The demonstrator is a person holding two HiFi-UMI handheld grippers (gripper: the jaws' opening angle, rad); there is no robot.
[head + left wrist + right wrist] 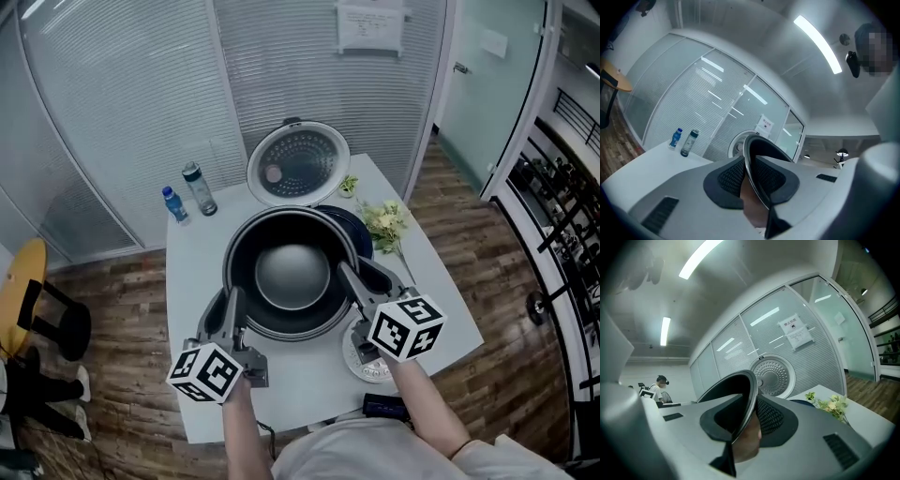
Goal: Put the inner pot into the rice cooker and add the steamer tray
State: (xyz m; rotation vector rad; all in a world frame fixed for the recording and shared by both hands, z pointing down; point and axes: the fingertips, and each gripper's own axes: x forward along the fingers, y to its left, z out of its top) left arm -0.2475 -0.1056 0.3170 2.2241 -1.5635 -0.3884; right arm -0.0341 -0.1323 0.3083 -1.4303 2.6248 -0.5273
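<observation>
Gripping the pot [291,277] by its rim with both tongs: left tongs [230,307] closed on the left edge, right tongs [361,281] closed on the right edge, rim pinched between the pads [733,176] in both gripper views. Holding it upright above the white surface [187,258], in front of and partly over the dark cooker [354,228], with the perforated lid [298,164] open behind. Farther back, two bottles [199,189] at the left and flowers [386,223] at the right.
</observation>
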